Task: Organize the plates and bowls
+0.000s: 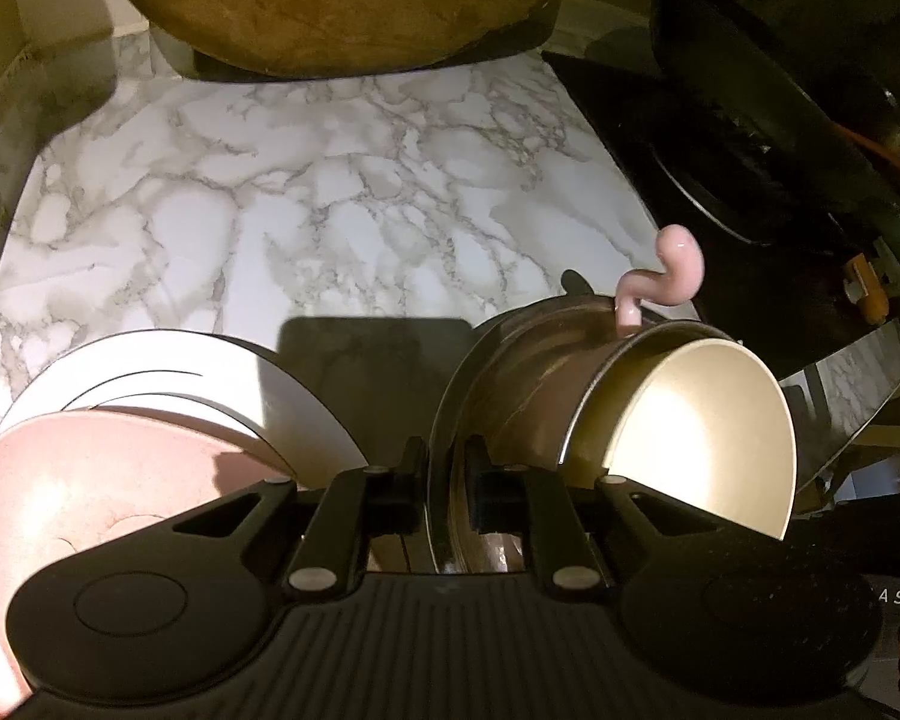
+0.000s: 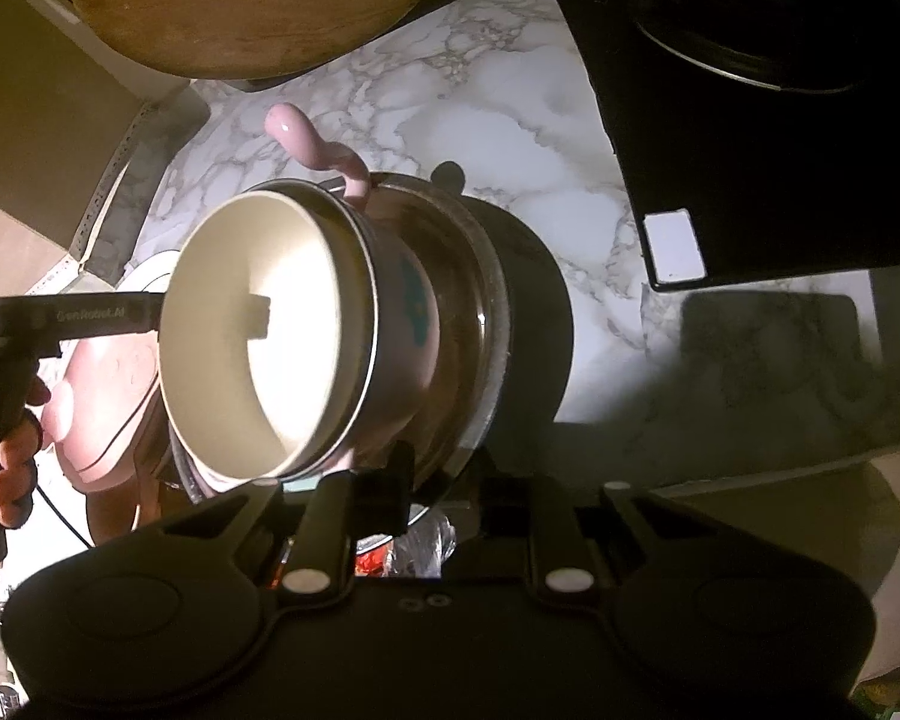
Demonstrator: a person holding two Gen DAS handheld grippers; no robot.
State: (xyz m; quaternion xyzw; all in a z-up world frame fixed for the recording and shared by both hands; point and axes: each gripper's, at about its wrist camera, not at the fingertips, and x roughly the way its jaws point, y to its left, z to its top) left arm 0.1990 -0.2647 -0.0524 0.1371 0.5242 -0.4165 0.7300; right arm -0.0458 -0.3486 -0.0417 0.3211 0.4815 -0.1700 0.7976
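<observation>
A clear glass bowl (image 1: pixel 498 372) hangs tilted above the marble counter (image 1: pixel 330 210), with a pink mug (image 1: pixel 702 414) lying inside it. The mug has a cream inside and a curly handle (image 1: pixel 672 276). My left gripper (image 1: pixel 447 468) is shut on the bowl's near rim. In the right wrist view the same glass bowl (image 2: pixel 480 300) and mug (image 2: pixel 270 330) fill the middle, and my right gripper (image 2: pixel 444 474) is shut on the rim on its side. A stack of white plates (image 1: pixel 210 372) and a pink bowl (image 1: pixel 90 498) sit at the lower left.
A round wooden board (image 1: pixel 342 0) leans at the back of the counter. A black cooktop (image 1: pixel 720 168) with a dark pan borders the right side. A hand (image 2: pixel 12 450) grips the left tool's handle. The counter's front edge (image 2: pixel 750 456) lies at the right.
</observation>
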